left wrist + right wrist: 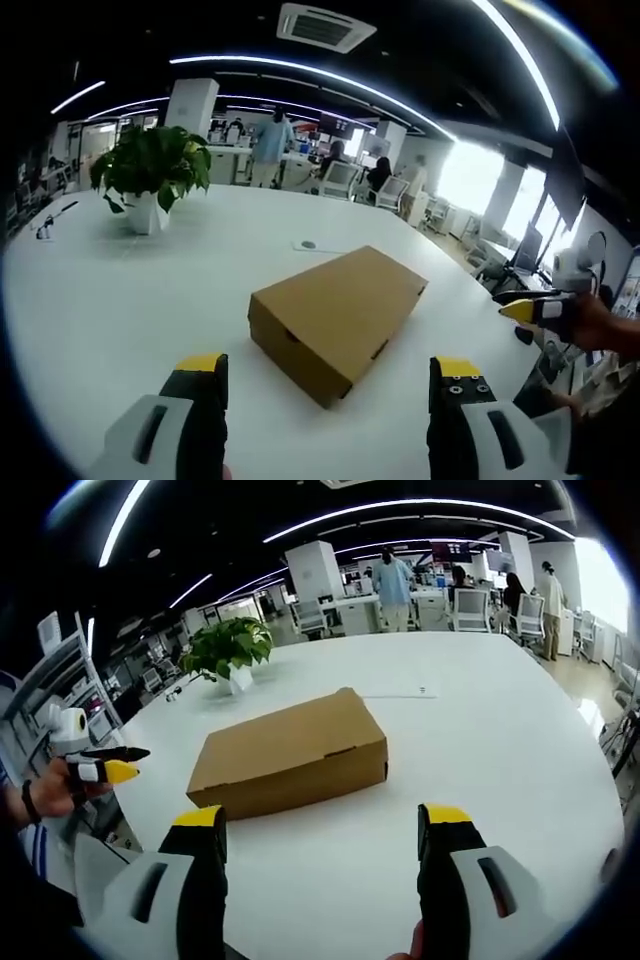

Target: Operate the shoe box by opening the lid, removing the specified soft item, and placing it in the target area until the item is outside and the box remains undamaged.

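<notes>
In the left gripper view, the left gripper (330, 372) rises from the bottom edge with its yellow-tipped jaws spread wide and nothing between them. Just beyond lies the shoe box (338, 317), plain brown cardboard with its lid shut, resting flat on the white tabletop (120, 300) and turned at an angle. At the far right a hand (598, 325) holds the right gripper off the table's edge.

In the right gripper view, the right gripper (322, 830) likewise stands with jaws parted and empty, short of the same closed box (288, 752). At the left edge a hand (50, 788) holds the other gripper; its tip looks closed, though it is too small to be sure.

Farther across the tabletop stands a potted plant (150, 172), well apart from the box, and a flat paper (398, 692) lies past the box's far end. Beyond are office desks, chairs and standing people (272, 145).
</notes>
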`<state>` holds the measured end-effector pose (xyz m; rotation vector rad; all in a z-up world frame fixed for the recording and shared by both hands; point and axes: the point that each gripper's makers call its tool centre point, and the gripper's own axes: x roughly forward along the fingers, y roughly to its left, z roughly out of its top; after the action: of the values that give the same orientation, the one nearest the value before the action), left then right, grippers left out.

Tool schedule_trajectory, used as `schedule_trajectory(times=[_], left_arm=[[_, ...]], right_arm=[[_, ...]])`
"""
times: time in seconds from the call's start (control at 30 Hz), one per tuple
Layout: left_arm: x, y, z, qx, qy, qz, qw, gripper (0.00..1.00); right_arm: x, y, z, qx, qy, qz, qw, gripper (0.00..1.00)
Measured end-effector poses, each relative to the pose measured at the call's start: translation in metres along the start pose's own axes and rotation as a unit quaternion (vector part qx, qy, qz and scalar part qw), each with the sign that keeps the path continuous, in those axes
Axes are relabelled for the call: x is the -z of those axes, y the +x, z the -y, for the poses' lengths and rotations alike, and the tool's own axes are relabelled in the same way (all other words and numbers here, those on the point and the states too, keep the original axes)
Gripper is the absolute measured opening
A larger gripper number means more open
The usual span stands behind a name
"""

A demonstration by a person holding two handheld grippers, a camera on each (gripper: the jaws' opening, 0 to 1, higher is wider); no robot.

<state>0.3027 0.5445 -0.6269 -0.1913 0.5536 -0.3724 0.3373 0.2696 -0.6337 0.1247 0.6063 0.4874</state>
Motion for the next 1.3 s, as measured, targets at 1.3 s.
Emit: schedule_trajectory(times=[1.3], left_arm=[[0.039, 0.1, 0.002, 0.01, -0.014, -0.056, 0.9983, 0.75]], right_arm=[[-0.009, 0.145, 0.027, -0.046, 0.01, -0.067, 0.9966, 0.7]])
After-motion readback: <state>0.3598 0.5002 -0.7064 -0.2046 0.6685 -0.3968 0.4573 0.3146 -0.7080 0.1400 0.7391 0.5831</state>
